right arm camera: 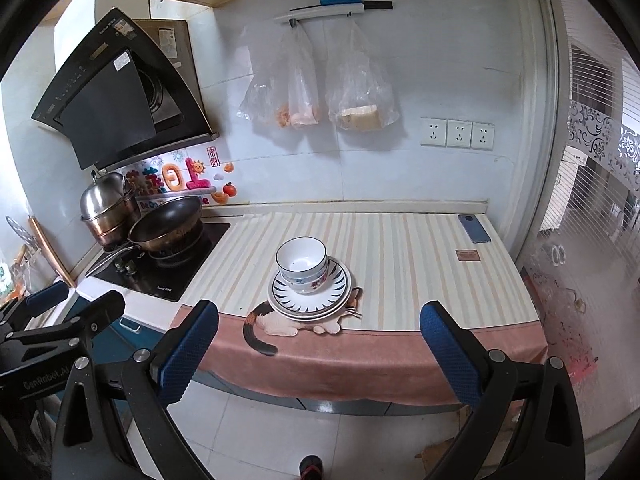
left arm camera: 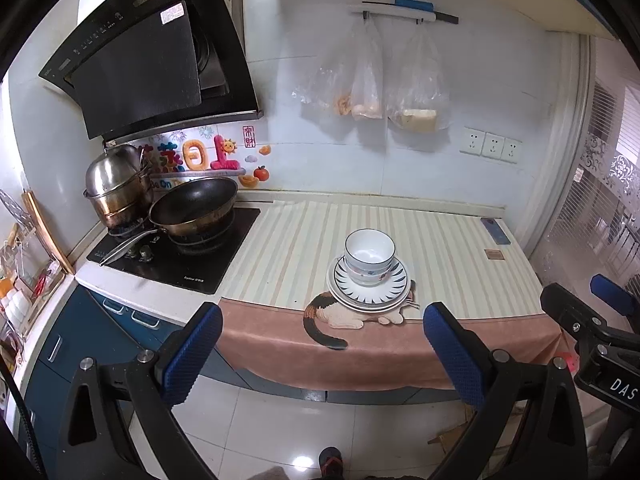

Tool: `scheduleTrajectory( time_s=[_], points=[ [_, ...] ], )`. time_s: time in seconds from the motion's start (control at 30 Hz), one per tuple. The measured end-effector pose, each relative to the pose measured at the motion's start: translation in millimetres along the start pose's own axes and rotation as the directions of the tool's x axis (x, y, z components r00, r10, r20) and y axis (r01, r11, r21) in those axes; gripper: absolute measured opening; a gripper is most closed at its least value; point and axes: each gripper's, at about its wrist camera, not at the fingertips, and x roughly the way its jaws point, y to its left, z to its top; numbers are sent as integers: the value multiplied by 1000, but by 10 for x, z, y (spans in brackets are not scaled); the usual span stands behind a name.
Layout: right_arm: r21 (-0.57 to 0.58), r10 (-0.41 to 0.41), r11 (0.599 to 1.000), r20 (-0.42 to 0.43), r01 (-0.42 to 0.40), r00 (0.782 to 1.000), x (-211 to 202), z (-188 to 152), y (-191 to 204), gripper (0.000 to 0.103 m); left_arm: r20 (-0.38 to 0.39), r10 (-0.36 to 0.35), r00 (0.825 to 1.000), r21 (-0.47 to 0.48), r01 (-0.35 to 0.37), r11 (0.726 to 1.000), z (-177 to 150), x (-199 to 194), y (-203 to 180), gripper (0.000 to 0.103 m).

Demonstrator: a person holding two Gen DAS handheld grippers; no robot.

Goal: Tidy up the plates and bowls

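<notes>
Cream-and-tan striped cloth with a pink cat-print hem (left arm camera: pixel 400 232) covers the tabletop (right arm camera: pixel 256 209). Near its front edge, white nested bowls (left arm camera: pixel 370 254) sit on a stack of blue-rayed white plates (left arm camera: pixel 370 294). Left: black hob (left arm camera: pixel 180 256) carrying a dark wok (left arm camera: pixel 194 208). Left claw (left arm camera: pixel 322 356) and right claw (right arm camera: pixel 318 354) both gape wide, empty, before the tabletop.

Left gripper (left arm camera: pixel 322 344): black plastic frame w/ silver screws, blue ribbed pads (left arm camera: pixel 194 354). Right gripper (right arm camera: pixel 318 342) same build. White lettering on the black side housings.
</notes>
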Motion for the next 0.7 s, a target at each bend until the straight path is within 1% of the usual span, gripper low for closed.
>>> scheduleTrajectory(
  time_s=[0.37, 0.7],
  points=[
    [0, 3, 1000, 23, -3, 1000, -102, -47, -47, 103, 24, 23, 999, 10, -24, 1000, -44, -113, -69, 103],
    [1, -4, 1000, 25, 4, 1000, -163, -90, -44, 103, 40, 13, 999, 6, -13, 1000, -23, -209, -53, 103]
  ],
)
